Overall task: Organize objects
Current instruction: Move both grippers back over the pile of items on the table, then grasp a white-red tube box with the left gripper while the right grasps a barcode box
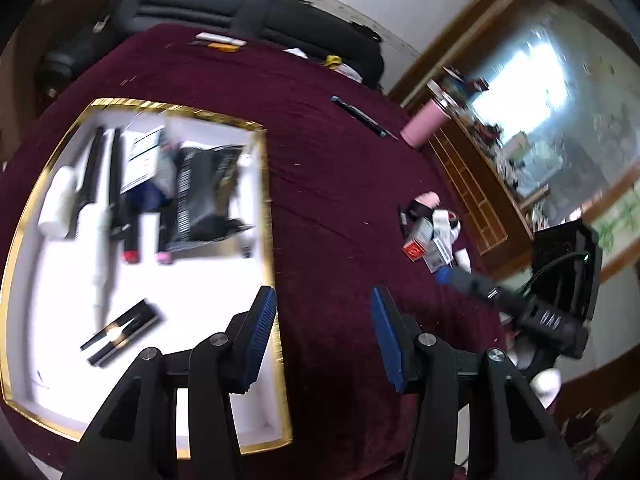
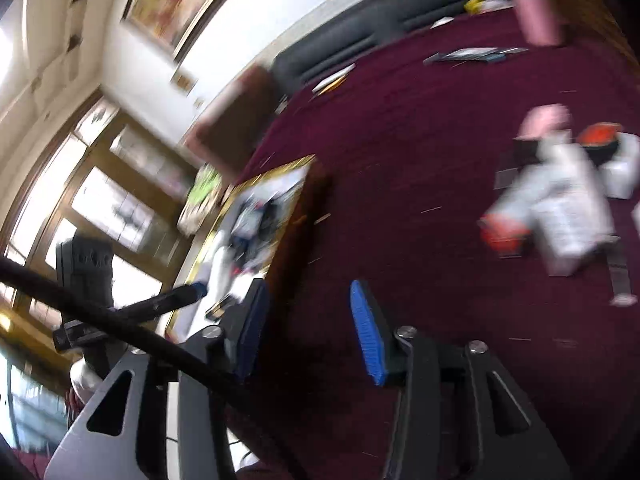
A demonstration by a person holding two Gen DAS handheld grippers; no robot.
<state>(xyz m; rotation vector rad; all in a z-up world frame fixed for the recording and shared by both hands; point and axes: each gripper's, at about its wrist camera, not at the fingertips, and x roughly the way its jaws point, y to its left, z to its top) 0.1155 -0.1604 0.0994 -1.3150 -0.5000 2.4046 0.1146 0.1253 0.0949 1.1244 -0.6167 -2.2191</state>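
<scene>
both grippers hanging empty over the maroon cloth (image 1: 340, 184).
left gripper (image 1: 324, 336) sitting at bottom centre, jaws parted, nothing between them, beside the gold-rimmed tray (image 1: 268, 208) filling the left of its frame and holding tubes and packets; right gripper (image 2: 306, 328) likewise standing open at bottom centre; a pile of boxes (image 2: 560, 208) lying blurred at the right of its frame, apart from the tray.
</scene>
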